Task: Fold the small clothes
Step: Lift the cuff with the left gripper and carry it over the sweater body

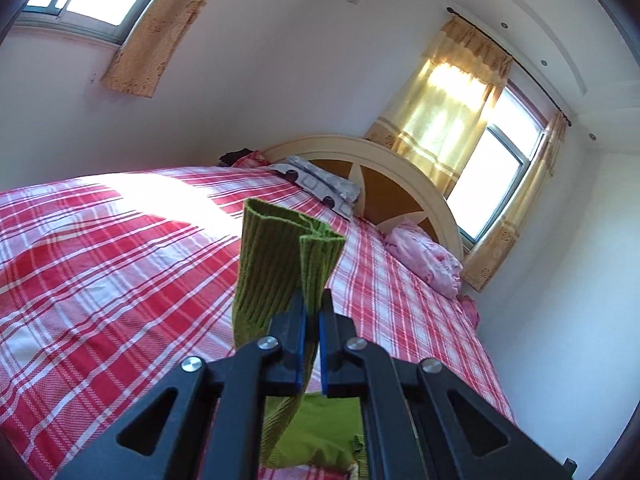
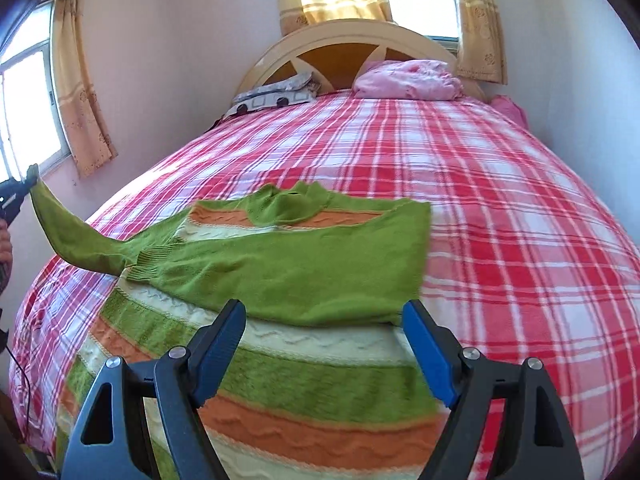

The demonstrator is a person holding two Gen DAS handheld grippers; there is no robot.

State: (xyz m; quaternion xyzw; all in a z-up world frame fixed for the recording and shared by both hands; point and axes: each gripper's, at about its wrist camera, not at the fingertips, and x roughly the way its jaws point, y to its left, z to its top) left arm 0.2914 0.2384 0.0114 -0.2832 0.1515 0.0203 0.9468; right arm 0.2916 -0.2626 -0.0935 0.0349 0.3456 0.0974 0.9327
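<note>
A small green sweater with orange and cream stripes lies on the red plaid bed. One sleeve is folded across its chest. My left gripper is shut on the ribbed cuff of the other green sleeve and holds it up off the bed. In the right wrist view that sleeve stretches up to the left gripper at the far left edge. My right gripper is open and empty, hovering over the sweater's striped lower body.
A wooden headboard stands at the far end with a grey patterned pillow and a pink bundle. Walls with curtained windows close in on both sides. A dark cable hangs at the bed's left edge.
</note>
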